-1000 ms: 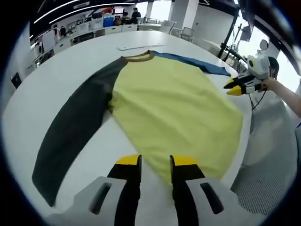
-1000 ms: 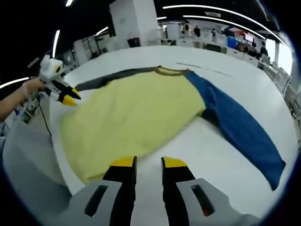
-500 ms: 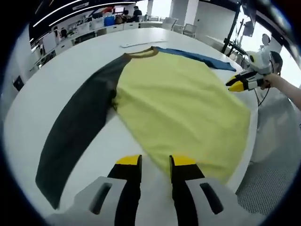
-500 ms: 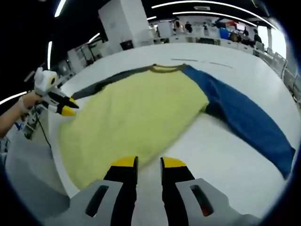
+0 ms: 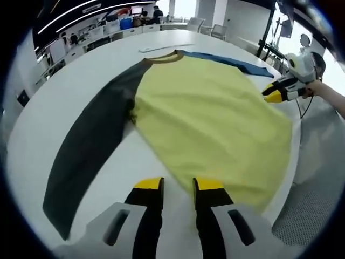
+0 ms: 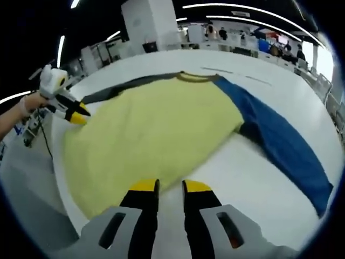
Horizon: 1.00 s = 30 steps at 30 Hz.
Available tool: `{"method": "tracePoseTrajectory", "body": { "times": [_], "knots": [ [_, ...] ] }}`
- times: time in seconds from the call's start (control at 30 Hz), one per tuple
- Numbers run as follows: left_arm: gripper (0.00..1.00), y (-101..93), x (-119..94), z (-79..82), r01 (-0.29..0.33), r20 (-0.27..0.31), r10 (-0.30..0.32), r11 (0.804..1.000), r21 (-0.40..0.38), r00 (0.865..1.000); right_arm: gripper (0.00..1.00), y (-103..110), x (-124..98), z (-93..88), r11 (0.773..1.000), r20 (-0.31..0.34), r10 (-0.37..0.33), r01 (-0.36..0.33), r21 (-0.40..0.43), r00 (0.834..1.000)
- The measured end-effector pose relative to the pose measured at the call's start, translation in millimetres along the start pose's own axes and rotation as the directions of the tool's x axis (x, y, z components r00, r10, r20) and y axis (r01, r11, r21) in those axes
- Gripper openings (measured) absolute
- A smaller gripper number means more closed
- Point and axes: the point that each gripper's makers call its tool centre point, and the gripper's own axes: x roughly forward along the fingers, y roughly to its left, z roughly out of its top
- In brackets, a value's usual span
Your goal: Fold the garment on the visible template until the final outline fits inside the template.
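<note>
A large white table [image 5: 70,70] with a rounded edge carries the work. Near its far edge lies a thin flat white strip [image 5: 164,48], seen in the right gripper view as a narrow line [image 6: 215,70]. Beyond the far edge stand rows of white desks [image 5: 116,31], with people [image 5: 156,12] at them. A white pillar [image 6: 148,24] rises behind, and a chair [image 5: 218,31] stands off the far right corner.
</note>
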Motion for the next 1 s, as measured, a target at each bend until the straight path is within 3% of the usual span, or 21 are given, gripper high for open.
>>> {"method": "tracePoseTrajectory", "body": {
  "times": [0.13,0.33,0.83,1.0],
  "knots": [
    [0.19,-1.2,1.6,0.7,-0.003,-0.017,0.003,0.999,0.036,1.000,0.15,-1.0,0.3,-1.0,0.995,-0.031,-0.024,0.021,-0.102,0.999],
    [0.09,-9.5,3.3,1.5,0.023,-0.041,-0.020,0.997,0.074,0.999,0.13,2.2,2.9,0.5,0.991,-0.043,-0.026,0.020,-0.135,0.999],
    [0.06,-10.9,4.1,1.8,0.037,-0.062,-0.033,0.997,0.062,0.998,0.07,4.5,4.9,-0.4,0.989,-0.060,-0.007,-0.002,-0.149,0.998],
    [0.00,-16.0,6.8,4.5,0.057,-0.050,-0.055,0.997,0.045,0.997,0.04,5.8,5.4,-0.8,0.990,-0.066,-0.002,-0.008,-0.141,0.998]
  ]
}}
